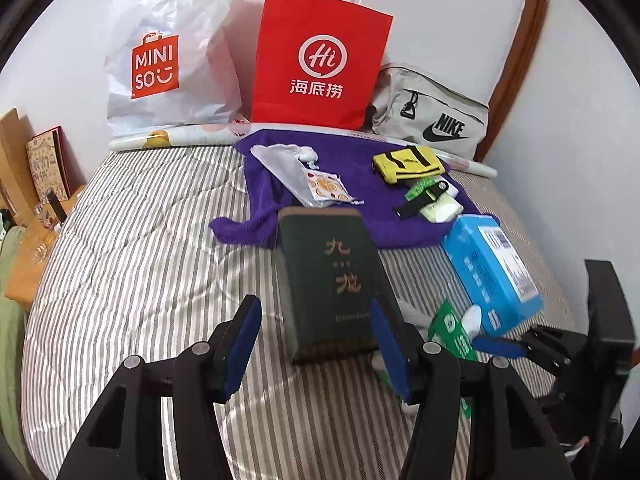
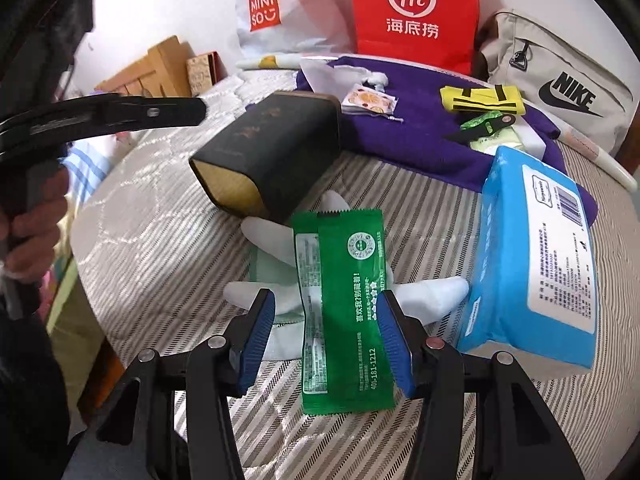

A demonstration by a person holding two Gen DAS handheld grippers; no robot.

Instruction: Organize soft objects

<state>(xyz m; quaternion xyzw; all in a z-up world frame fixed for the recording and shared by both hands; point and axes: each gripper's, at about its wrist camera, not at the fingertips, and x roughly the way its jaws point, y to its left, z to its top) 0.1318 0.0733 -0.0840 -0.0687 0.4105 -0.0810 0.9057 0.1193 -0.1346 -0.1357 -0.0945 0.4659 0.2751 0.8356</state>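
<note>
A green sachet (image 2: 344, 308) lies on a white glove (image 2: 276, 248) on the striped bed. My right gripper (image 2: 326, 340) is open, its blue pads either side of the sachet, not closed on it. A dark green tin (image 1: 328, 280) lies ahead of my left gripper (image 1: 316, 348), which is open and empty with the tin's near end between its pads. A blue tissue pack (image 2: 532, 256) lies right of the sachet. A purple towel (image 1: 360, 208) behind holds a yellow cloth (image 1: 408, 164), a clear pouch (image 1: 288, 172) and small packets. The right gripper shows in the left wrist view (image 1: 500, 346).
A white Miniso bag (image 1: 168, 60), a red paper bag (image 1: 320, 60) and a beige Nike bag (image 1: 432, 116) stand against the wall at the back. A wooden side table (image 1: 28, 248) with boxes is left of the bed. A rolled tube (image 1: 176, 140) lies along the back edge.
</note>
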